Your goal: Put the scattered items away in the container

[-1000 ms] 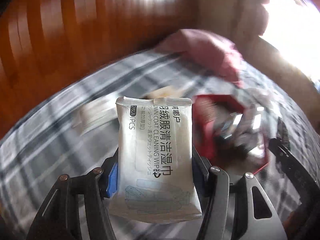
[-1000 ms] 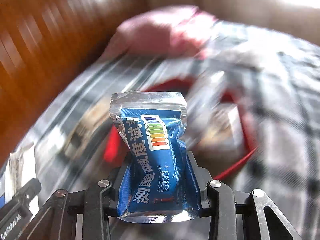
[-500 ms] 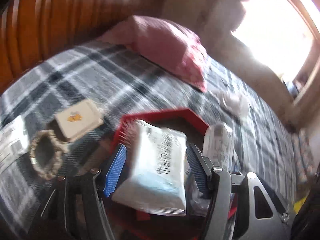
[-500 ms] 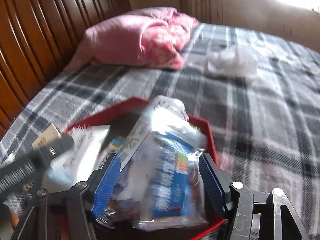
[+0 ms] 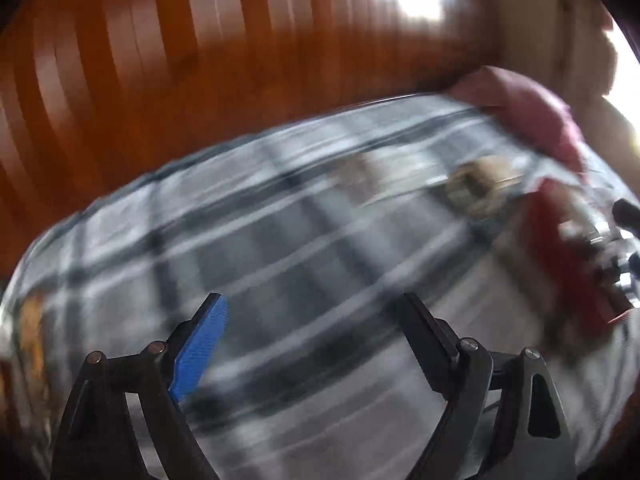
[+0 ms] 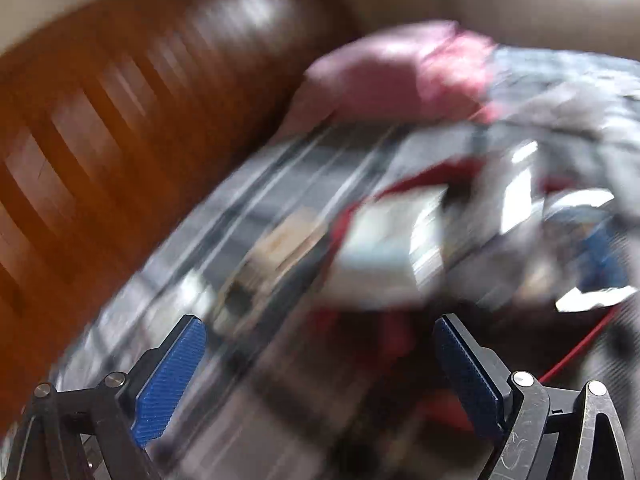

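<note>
Both views are badly blurred. My left gripper [image 5: 313, 304] hangs over bare plaid blanket, its jaws opening with nothing between them. The red container [image 5: 560, 248] lies off to its right with shiny packets in it. My right gripper [image 6: 318, 324] is over the near left side of the red container [image 6: 400, 184], jaws also opening and empty. Inside the container lie the white wipes pack [image 6: 384, 256] and, further right, the blue pouch [image 6: 600, 256]. A small pale box [image 6: 280, 244] rests on the blanket just left of the container.
The grey plaid blanket [image 5: 280, 240] covers the bed. A wooden slatted headboard [image 5: 200, 60] runs along the far side. A pink pillow [image 6: 400, 76] lies beyond the container. A blurred pale box and ring-shaped item [image 5: 476, 188] lie left of the container.
Both grippers opened and let go: the wipes pack and the blue pouch now lie in the red container. The left gripper swung away to the left; the right turned slightly left.
</note>
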A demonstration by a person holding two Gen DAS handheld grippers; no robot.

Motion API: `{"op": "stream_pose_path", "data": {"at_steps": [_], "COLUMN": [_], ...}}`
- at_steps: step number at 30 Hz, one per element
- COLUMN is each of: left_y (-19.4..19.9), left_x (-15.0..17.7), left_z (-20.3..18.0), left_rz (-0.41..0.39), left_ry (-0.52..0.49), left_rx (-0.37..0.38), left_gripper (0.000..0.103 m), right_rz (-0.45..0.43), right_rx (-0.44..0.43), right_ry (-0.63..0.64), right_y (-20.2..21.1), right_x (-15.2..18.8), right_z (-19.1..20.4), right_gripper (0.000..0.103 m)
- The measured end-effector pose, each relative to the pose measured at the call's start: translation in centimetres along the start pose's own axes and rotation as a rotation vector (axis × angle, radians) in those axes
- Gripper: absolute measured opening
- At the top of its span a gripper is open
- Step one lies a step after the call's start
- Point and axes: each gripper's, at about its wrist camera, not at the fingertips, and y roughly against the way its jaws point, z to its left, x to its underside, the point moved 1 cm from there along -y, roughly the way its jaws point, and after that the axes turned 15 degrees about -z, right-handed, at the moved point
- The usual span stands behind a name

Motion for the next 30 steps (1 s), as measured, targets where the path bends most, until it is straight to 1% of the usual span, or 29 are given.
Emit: {"op": "stream_pose_path", "data": {"at_steps": [1, 2, 4, 5, 7, 8, 10, 11, 12, 13, 14, 27, 28, 30], "left_y": [0.1, -0.2, -0.7, -1.1, -2.3, -3.1, -3.7, -3.8, -3.9, -3.8, -3.8, -3.8, -4.0, -4.0], "left_x": [1.6, 2.7, 4.8, 5.7, 7.0, 7.6, 8.1, 8.2, 8.4, 8.6, 8.6, 9.3, 8.8, 8.9], "left_z": [2.1, 3.3, 5.5, 6.0, 6.4, 6.2, 5.8, 5.7, 5.7, 5.9, 5.9, 6.0, 5.9, 5.9], "left_rz": [-0.008, -0.008, 0.001, 0.004, 0.033, 0.053, 0.044, 0.045, 0.043, 0.04, 0.04, 0.043, 0.045, 0.044], "left_ry": [0.029, 0.048, 0.077, 0.085, 0.09, 0.079, 0.043, 0.038, 0.038, 0.042, 0.046, 0.044, 0.045, 0.044], "left_rx": [-0.042, -0.072, -0.13, -0.147, -0.17, -0.164, -0.184, -0.189, -0.19, -0.186, -0.184, -0.186, -0.187, -0.189], "left_gripper": [0.09, 0.092, 0.093, 0.093, 0.093, 0.096, 0.103, 0.103, 0.103, 0.103, 0.103, 0.103, 0.103, 0.103], "right_rz": [0.026, 0.063, 0.109, 0.133, 0.177, 0.202, 0.277, 0.32, 0.328, 0.268, 0.229, 0.243, 0.243, 0.242], "right_rx": [-0.028, -0.062, -0.101, -0.106, -0.096, -0.098, -0.117, -0.117, -0.111, -0.105, -0.103, -0.107, -0.109, -0.11], "right_ry": [0.04, 0.106, 0.199, 0.258, 0.349, 0.38, 0.443, 0.475, 0.511, 0.526, 0.527, 0.513, 0.511, 0.512], "right_y": [-0.1, -0.4, -0.8, -1.2, -2.0, -2.5, -3.4, -4.0, -4.4, -4.1, -3.7, -3.4, -3.4, -3.5], "right_x": [1.0, 2.5, 4.9, 6.7, 10.0, 11.3, 14.1, 15.5, 16.7, 17.1, 17.3, 17.5, 17.5, 17.6], "right_z": [1.4, 3.4, 5.7, 6.8, 7.8, 7.9, 8.3, 8.5, 8.5, 8.3, 8.0, 6.9, 6.8, 7.1], "right_gripper": [0.096, 0.096, 0.096, 0.096, 0.096, 0.096, 0.096, 0.096, 0.1, 0.103, 0.103, 0.103, 0.103, 0.103]}}
